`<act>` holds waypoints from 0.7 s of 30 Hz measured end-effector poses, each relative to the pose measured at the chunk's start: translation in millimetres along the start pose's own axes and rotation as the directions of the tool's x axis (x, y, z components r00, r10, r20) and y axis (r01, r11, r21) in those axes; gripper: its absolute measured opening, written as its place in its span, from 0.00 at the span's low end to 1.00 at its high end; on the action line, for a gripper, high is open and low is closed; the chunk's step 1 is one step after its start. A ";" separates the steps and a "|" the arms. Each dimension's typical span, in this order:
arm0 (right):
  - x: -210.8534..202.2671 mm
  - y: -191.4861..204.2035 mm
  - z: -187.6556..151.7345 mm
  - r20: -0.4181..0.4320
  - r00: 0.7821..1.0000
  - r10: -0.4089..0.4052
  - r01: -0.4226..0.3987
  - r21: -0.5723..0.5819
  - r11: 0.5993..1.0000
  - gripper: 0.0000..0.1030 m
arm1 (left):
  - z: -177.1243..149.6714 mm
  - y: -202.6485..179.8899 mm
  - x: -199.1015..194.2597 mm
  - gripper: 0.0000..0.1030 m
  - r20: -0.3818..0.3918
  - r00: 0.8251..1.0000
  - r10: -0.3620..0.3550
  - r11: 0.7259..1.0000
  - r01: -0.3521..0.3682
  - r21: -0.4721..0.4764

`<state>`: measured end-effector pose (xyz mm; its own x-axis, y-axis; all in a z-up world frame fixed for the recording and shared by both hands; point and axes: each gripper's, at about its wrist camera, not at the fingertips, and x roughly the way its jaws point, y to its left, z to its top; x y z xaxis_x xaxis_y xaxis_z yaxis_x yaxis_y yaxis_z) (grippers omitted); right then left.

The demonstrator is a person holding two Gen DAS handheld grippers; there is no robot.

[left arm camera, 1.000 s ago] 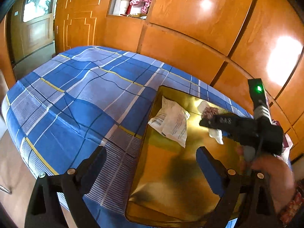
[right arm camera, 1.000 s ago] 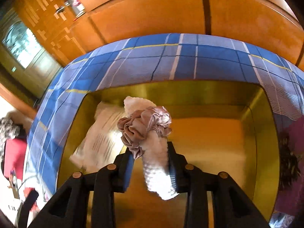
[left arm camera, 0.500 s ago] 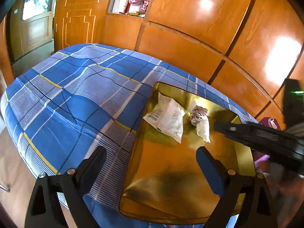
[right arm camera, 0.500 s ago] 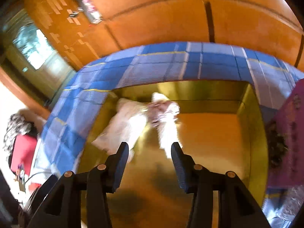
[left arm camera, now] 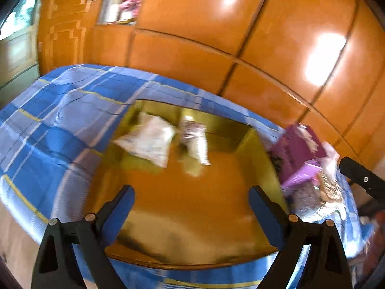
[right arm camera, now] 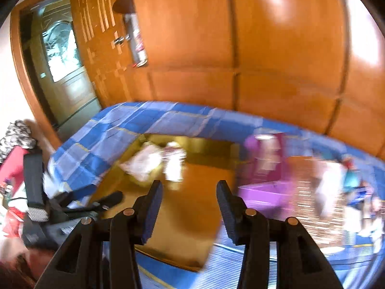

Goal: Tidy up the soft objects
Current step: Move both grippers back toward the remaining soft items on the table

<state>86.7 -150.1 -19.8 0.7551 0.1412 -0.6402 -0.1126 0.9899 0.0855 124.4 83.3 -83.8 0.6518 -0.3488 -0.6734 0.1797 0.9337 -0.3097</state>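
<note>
Right gripper (right arm camera: 189, 208): jaws apart after opening, nothing between. Left gripper (left arm camera: 191, 210): jaws wide, empty. Gold tray (left arm camera: 259, 149), floor mostly bare; white packet (left arm camera: 149, 139) and scrunchie bundle (left arm camera: 193, 137) near far rim. Right view alone shows purple box's (right arm camera: 262, 191) open front, frame right.

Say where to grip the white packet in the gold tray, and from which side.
Grip the white packet at its raised near corner, coming from above on the open tray side. It lies flat and slightly tilted against the far-left tray wall, so that wall blocks the far side. Blur hides finer detail.
</note>
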 end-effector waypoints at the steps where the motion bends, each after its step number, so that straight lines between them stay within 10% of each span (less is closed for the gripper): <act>1: -9.3 -13.4 -5.1 0.010 1.000 -0.029 0.029 0.018 0.999 0.45 | -1.2 -7.3 0.3 0.93 -0.002 1.000 -0.014 1.000 0.014 0.017; 9: -51.6 -123.8 -42.1 0.010 0.966 -0.257 0.249 0.212 0.945 0.45 | -15.4 -84.6 3.2 0.95 -0.056 0.990 -0.132 0.967 0.141 0.210; 21: -36.3 -282.0 -129.5 -0.250 0.822 -0.511 0.568 0.302 0.766 0.45 | -36.8 -188.9 1.8 0.97 -0.175 0.954 -0.243 0.851 0.296 0.433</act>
<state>7.4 -435.4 -119.6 0.5166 -0.3919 -0.7613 0.5377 0.8404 -0.0677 64.5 -96.7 -51.2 0.4491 -0.5738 -0.6849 0.6651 0.7265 -0.1725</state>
